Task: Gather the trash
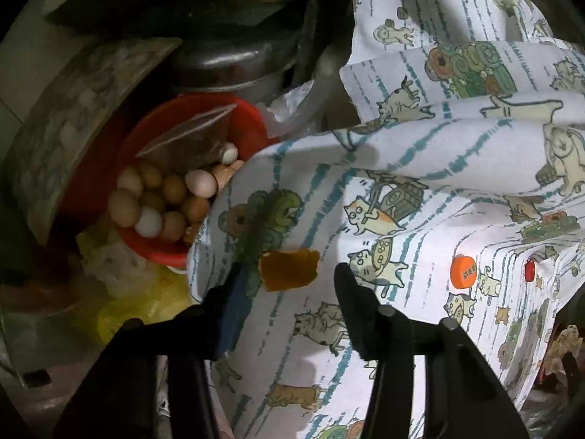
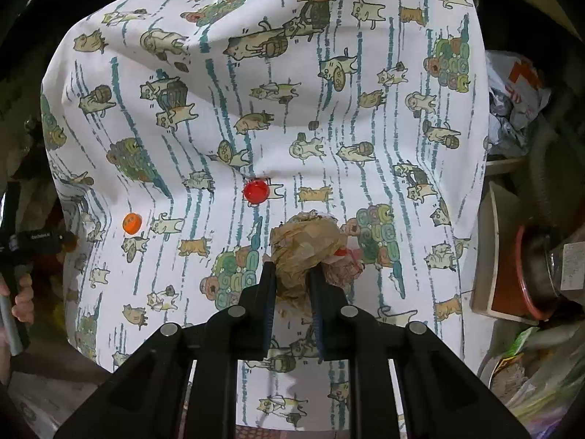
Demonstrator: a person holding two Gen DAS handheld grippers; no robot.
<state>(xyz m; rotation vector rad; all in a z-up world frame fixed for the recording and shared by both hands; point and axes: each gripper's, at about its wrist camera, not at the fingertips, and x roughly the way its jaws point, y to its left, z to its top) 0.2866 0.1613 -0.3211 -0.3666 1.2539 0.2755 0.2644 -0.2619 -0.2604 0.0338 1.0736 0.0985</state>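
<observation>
Between claw fingers, crumpled brown wrapper (image 2: 303, 252)

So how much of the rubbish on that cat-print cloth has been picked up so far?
Partly done, it seems. In hand: the right gripper is shut on a crumpled brownish wrapper wad. The left gripper stands open over an orange peel scrap, not gripping it. Left on the cloth: that scrap, an orange bottle cap and a red bottle cap. No bin is visible.
</observation>
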